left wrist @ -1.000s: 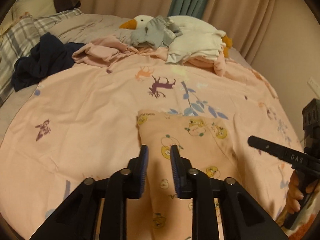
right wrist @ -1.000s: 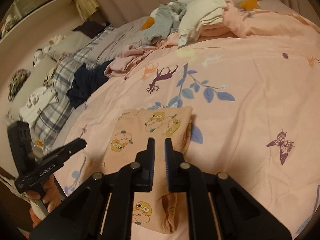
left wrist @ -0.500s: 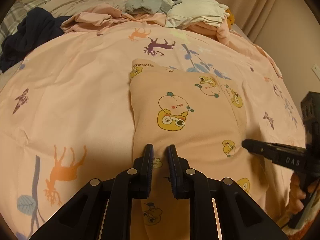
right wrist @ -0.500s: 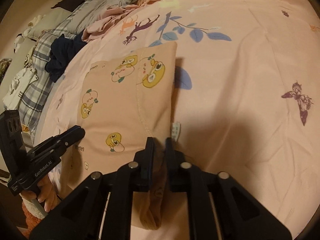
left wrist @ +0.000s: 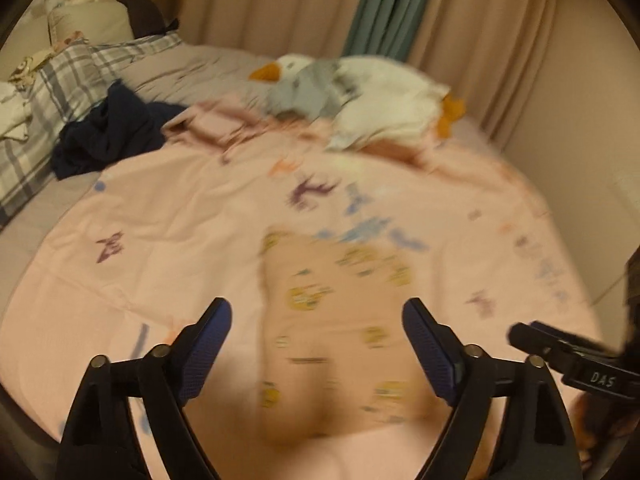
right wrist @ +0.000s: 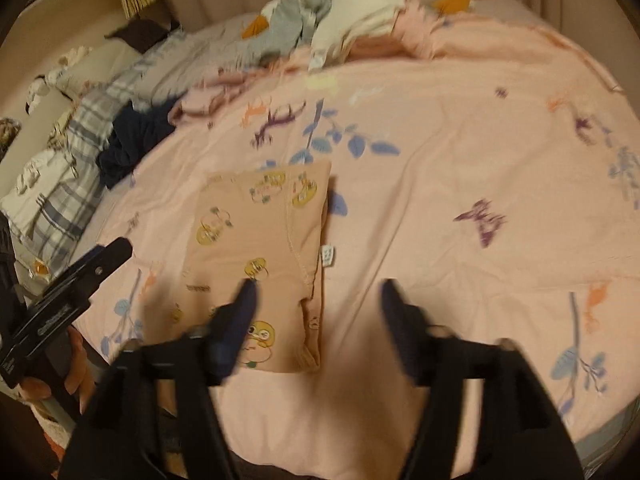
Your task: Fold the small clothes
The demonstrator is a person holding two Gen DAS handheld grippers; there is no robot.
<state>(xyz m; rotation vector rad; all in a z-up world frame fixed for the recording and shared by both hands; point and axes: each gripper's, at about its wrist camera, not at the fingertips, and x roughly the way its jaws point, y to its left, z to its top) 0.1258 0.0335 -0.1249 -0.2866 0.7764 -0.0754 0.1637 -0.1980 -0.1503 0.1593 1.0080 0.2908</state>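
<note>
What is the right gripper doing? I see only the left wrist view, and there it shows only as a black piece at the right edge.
Observer: In the right wrist view the right gripper is open and empty, with its jaws wide apart. It is above the near right part of the folded peach garment.
Operator: Does anything stick out from the garment? My picture is blurred.
Observer: Yes, a small white label sticks out at its right edge and lies on the pink sheet.

Motion-blurred right claw (right wrist: 318, 300), garment print (left wrist: 344, 320)
</note>
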